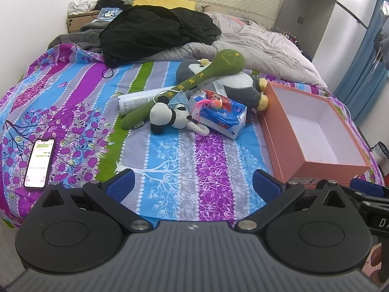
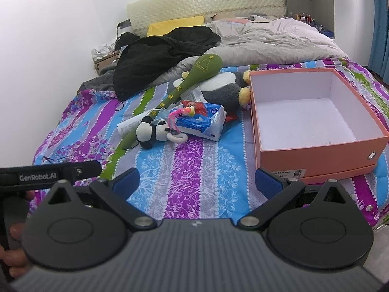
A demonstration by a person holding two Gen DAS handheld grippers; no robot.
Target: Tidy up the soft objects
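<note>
With both our left gripper (image 1: 193, 182) and right gripper (image 2: 197, 181) spread empty, the panda (image 1: 169, 116) lies left of the box (image 2: 316, 112), tangled under the green plush (image 1: 194, 85), so lifting may drag neighbours along.

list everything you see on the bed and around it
panda plush: 1, black and white, mid-bed
penguin plush: 1, grey and white, behind the pile
long plush stick: 1, green, lying across the pile
tissue pack: 1, blue and white, beside panda
white tube: 1, under green stick
box: 1, orange, open, empty, right
phone: 1, screen lit, left
black clothing: 1 heap, far end
yellow pillow: 1, at headboard
left tool: open
right tool: open
</note>
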